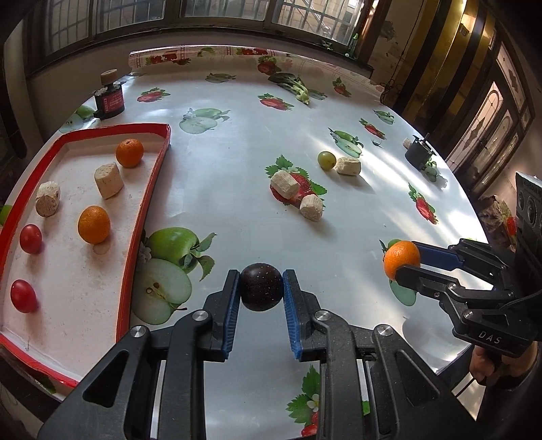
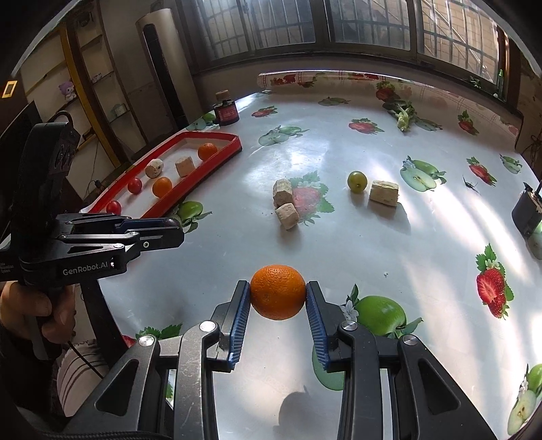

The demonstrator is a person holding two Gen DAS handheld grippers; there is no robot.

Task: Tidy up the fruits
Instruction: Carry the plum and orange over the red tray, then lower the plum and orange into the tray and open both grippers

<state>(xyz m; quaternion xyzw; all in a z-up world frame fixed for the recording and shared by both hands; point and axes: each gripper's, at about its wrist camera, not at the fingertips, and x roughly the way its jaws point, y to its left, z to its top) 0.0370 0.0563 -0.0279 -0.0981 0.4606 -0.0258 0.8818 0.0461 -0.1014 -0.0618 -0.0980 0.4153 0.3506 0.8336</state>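
Fruit-print tabletop (image 1: 237, 189): left claw (image 1: 261, 287) clamps a dark plum (image 1: 261, 287), right claw (image 2: 277, 294) grips an orange (image 2: 277, 291); red tray (image 1: 149, 189) at ten o'clock.

Round table (image 1: 237, 189) under glossy oilcloth printed with apples and strawberries; daylight falls across it in bright bands. Barred windows (image 2: 338, 23) run along the far wall above a dark sill. Tall white cylindrical unit (image 2: 162, 64) in the corner. Shelving (image 2: 88, 88) on the left wall. Patterned glass door (image 1: 491, 135) at right.

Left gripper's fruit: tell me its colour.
Dark purple, nearly black, with pale speckles: the round fruit, clearest in the left wrist view.
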